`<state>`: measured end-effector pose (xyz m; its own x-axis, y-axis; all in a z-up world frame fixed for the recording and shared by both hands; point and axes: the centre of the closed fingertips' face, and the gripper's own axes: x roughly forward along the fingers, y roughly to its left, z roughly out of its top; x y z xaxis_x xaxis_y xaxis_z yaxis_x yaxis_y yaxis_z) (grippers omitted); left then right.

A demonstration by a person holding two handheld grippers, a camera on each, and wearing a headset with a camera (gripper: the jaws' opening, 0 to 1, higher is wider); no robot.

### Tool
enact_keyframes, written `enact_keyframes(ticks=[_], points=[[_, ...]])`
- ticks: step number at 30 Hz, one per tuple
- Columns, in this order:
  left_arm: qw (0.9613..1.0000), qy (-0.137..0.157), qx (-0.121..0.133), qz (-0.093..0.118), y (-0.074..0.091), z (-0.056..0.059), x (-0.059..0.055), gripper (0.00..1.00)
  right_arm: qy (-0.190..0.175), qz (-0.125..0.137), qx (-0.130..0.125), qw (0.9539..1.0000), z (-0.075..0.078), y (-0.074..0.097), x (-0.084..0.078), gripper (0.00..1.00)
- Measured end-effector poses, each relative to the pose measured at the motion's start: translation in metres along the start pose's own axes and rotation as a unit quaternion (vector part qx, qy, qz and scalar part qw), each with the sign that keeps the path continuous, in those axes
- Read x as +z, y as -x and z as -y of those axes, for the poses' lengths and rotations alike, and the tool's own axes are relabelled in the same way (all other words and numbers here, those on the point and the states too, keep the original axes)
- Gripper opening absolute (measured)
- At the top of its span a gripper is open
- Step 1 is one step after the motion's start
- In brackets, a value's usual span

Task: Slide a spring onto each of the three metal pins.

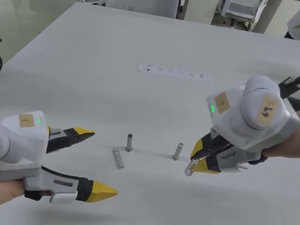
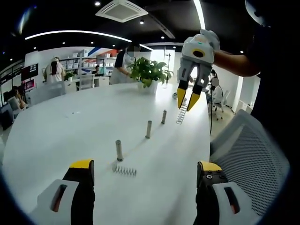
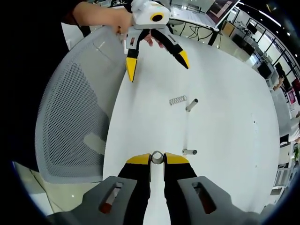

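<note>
Thin coiled spring [image 1: 190, 168] dangles from right gripper [image 1: 198, 163], jaws pinching its top end, near upright pin [image 1: 177, 151]. Second spring [image 1: 118, 158] lies on table [image 1: 140, 98] beside other pin [image 1: 129, 142]. Left gripper [image 1: 103, 162] level, jaws spread wide.

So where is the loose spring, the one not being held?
In the head view the loose spring lies flat on the table, just left of the left-hand upright pin and right of the left hand-held gripper.

Open-plan office: long white table [image 2: 56, 126], mesh chair [image 2: 248, 154], ceiling aircon [image 2: 121, 9]
</note>
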<state>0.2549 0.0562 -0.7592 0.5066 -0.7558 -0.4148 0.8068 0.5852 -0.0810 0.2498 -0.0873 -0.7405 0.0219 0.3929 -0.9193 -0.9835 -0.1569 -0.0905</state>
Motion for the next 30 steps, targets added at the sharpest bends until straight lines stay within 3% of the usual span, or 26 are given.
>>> enact_keyframes(ticks=[12,18,30], points=[[1.0000,-0.004,-0.002,-0.003,0.004,-0.001,0.004,0.92,-0.001,-0.001,-0.001,1.0000,0.005,0.001,-0.002,0.07],[0.9998,-0.013,0.000,-0.016,0.004,-0.001,0.000,0.98,-0.006,-0.001,-0.006,1.0000,0.011,0.002,-0.003,0.07],[0.9999,-0.005,0.005,-0.014,0.008,-0.004,0.001,0.98,-0.009,-0.009,0.001,0.9999,0.018,-0.005,-0.008,0.07]])
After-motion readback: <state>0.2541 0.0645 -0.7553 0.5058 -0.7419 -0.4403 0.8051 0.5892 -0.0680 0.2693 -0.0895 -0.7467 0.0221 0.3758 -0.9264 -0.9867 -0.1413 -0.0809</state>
